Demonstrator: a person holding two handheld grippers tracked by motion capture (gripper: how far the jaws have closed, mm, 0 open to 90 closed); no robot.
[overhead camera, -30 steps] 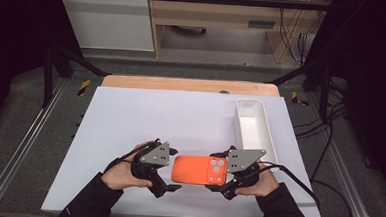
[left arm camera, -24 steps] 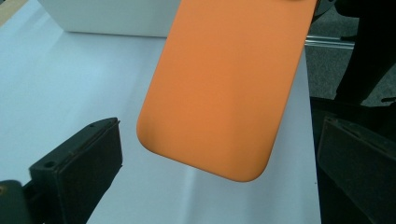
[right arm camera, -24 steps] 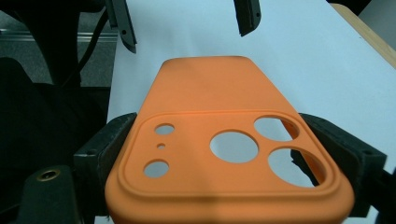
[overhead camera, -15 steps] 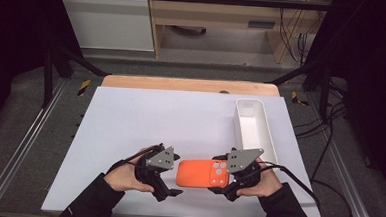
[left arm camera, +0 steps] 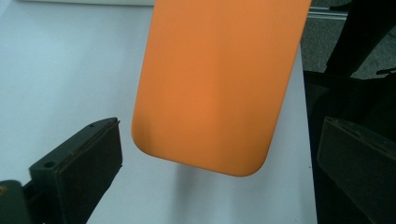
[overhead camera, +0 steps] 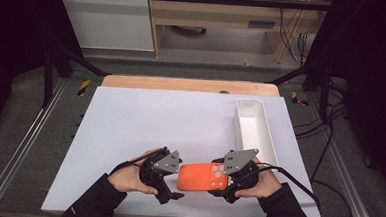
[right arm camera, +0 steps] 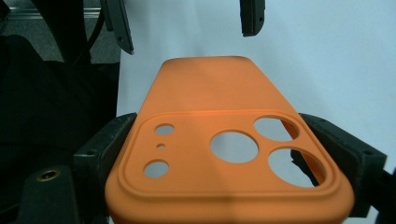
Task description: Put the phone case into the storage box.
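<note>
My right gripper (overhead camera: 226, 179) is clamped on the orange phone case (overhead camera: 201, 177) at its camera end. Left gripper (left arm camera: 219, 154) jaws stand apart around the free end, not touching. Next, I judge: close left squarely on it.

- Orange phone case (left arm camera: 215, 84): far end cut off by the left gripper view's top edge.
- White tray (overhead camera: 254, 129): interior floor hidden by its near wall.

An orange phone case (overhead camera: 198, 176) lies between the left gripper (overhead camera: 173, 180) and the right gripper (overhead camera: 226, 180) near the white desk's (overhead camera: 155, 121) front edge, a white tray (overhead camera: 255, 129) behind.
</note>
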